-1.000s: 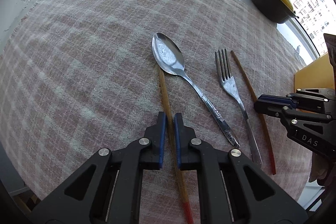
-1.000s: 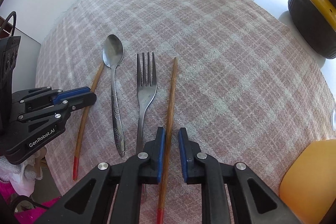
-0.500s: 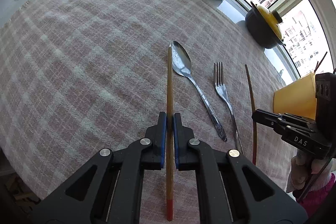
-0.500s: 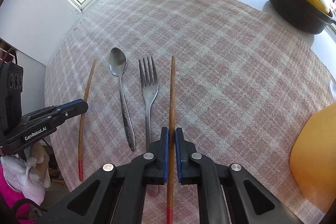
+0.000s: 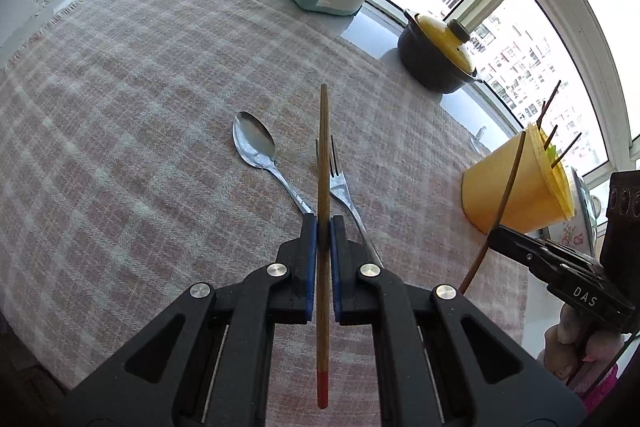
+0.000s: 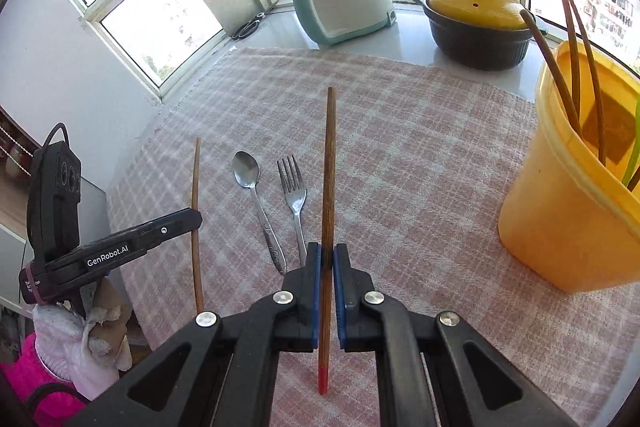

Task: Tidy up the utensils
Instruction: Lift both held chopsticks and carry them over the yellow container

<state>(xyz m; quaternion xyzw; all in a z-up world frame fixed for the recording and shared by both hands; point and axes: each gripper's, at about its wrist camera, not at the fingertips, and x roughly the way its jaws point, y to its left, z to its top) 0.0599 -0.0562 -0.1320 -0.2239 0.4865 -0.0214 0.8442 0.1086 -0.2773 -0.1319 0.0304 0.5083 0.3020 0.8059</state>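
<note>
Chopsticks up, cutlery waiting

Each gripper (image 5: 323,227) (image 6: 327,255) pinches a chopstick (image 5: 323,187) (image 6: 328,167); spoon (image 5: 256,147) and fork (image 6: 294,187) lie on cloth, cup (image 6: 560,219) nearby.

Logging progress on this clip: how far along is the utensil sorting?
Done: several chopsticks stand in the yellow plastic tub. In hand: the left gripper and right gripper each clamp one red-tipped wooden chopstick. Left: the steel spoon and steel fork on the checked cloth.
</note>
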